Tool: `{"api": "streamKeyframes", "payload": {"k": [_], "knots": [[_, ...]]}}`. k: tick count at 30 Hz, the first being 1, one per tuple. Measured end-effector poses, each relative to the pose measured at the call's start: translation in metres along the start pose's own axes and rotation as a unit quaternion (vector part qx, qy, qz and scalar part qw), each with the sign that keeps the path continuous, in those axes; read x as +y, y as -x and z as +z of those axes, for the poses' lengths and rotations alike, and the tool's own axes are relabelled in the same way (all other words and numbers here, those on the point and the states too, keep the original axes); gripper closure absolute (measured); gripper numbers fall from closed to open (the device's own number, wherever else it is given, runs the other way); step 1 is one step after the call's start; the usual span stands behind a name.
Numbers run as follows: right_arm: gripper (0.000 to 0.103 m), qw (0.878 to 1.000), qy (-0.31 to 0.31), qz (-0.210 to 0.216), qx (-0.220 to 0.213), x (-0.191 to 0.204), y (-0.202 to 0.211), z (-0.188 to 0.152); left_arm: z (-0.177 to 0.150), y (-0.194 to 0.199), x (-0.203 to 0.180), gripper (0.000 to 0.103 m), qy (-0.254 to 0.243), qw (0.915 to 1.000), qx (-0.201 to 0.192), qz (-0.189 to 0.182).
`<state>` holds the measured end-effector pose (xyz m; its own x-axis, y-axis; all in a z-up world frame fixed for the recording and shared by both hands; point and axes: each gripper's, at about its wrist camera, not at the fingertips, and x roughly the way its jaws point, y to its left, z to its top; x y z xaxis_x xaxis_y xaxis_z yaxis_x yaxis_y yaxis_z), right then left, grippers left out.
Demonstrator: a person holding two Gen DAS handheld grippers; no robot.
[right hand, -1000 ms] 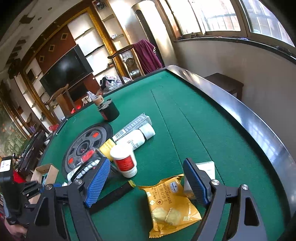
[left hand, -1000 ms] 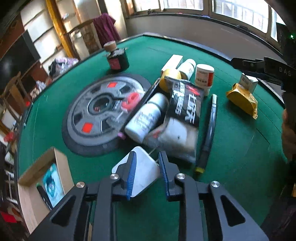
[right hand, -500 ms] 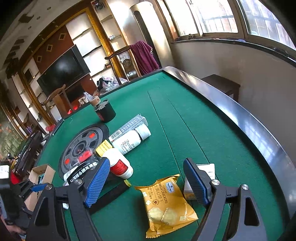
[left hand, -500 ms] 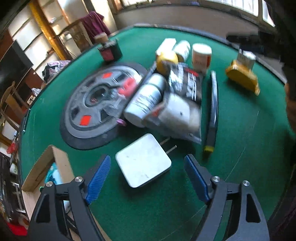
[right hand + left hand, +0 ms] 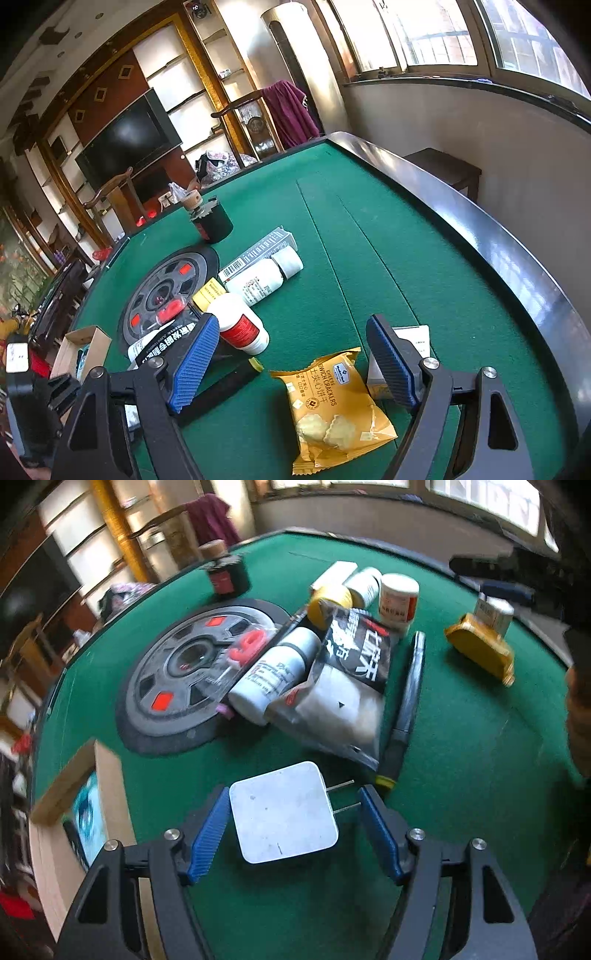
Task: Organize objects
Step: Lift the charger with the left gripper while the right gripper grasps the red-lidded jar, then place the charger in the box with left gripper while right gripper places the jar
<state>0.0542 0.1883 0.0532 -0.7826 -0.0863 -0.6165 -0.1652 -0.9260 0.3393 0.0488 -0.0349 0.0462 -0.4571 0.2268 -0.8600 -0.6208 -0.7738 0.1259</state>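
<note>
A: White plastic, rigid: the charger block (image 5: 282, 814) lies flat on the green felt table (image 5: 461, 760), between the spread fingers of the left gripper (image 5: 291, 830). Its two prongs point toward the right finger.

B: Gripper state?

A: Left jaws stand wide apart, one pad (image 5: 208, 834) touching or nearly touching the block's left edge. The right gripper (image 5: 291, 360) is likewise spread and holds nothing; it hangs above the cracker packet (image 5: 332, 402).

B: Handling properties?

A: Probably light and stiff, with a smooth, possibly slippery shell. Recommended hold: across two opposite flat sides, clear of the prongs. The cardboard box (image 5: 74, 790) nearby appears a likely destination.
</note>
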Motion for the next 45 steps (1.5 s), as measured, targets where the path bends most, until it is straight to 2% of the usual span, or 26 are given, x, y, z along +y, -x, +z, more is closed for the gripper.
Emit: {"api": "streamKeyframes", "payload": {"k": [4, 8, 10, 14, 18, 20, 22, 23, 25, 26, 31, 38, 42, 45], "knots": [[0.017, 1.0, -0.014, 0.02, -0.006, -0.007, 0.004, 0.004, -0.014, 0.033, -0.004, 0.033, 0.026, 0.999, -0.031, 0.02], [0.017, 0.999, -0.024, 0.043, 0.009, -0.016, 0.006, 0.015, -0.029, 0.071, -0.005, 0.033, 0.063, 0.9954, -0.072, 0.005], [0.017, 0.999, 0.003, 0.038, 0.032, -0.011, 0.001, 0.024, -0.037, 0.085, -0.003, 0.033, 0.084, 0.9921, -0.094, -0.005], [0.017, 0.993, 0.076, 0.032, 0.083, 0.011, -0.018, 0.037, -0.048, 0.092, 0.002, 0.033, 0.123, 0.9858, -0.112, -0.023], [0.017, 0.982, 0.152, 0.026, 0.106, 0.042, -0.035, 0.024, -0.063, 0.09, 0.007, 0.033, 0.145, 0.9825, -0.111, -0.037], [0.017, 0.977, 0.183, 0.007, 0.113, 0.056, -0.047, 0.015, -0.068, 0.091, 0.01, 0.033, 0.151, 0.9818, -0.11, -0.035], [0.019, 0.974, 0.194, -0.003, 0.113, 0.061, -0.054, 0.012, -0.073, 0.094, 0.015, 0.033, 0.159, 0.9804, -0.112, -0.035], [0.021, 0.974, 0.197, -0.006, 0.112, 0.064, -0.058, 0.012, -0.075, 0.095, 0.018, 0.033, 0.163, 0.9796, -0.113, -0.035], [0.041, 0.974, 0.196, -0.006, 0.116, 0.065, -0.065, 0.013, -0.079, 0.096, 0.023, 0.033, 0.172, 0.9779, -0.115, -0.03], [0.064, 0.974, 0.191, -0.005, 0.123, 0.065, -0.07, 0.014, -0.081, 0.096, 0.026, 0.033, 0.177, 0.977, -0.116, -0.029], [0.066, 0.977, 0.158, 0.0, 0.143, 0.056, -0.075, 0.018, -0.089, 0.098, 0.033, 0.033, 0.192, 0.9736, -0.12, -0.03], [0.066, 0.984, 0.127, 0.025, 0.124, 0.051, -0.039, 0.029, -0.094, 0.109, 0.044, 0.033, 0.204, 0.9694, -0.134, -0.028], [0.066, 0.982, 0.129, 0.068, 0.117, 0.072, -0.012, 0.037, -0.098, 0.124, 0.059, 0.033, 0.217, 0.9653, -0.144, -0.017], [0.065, 0.975, 0.14, 0.115, 0.125, 0.102, 0.002, 0.035, -0.104, 0.136, 0.08, 0.033, 0.227, 0.9628, -0.146, 0.004]]}}
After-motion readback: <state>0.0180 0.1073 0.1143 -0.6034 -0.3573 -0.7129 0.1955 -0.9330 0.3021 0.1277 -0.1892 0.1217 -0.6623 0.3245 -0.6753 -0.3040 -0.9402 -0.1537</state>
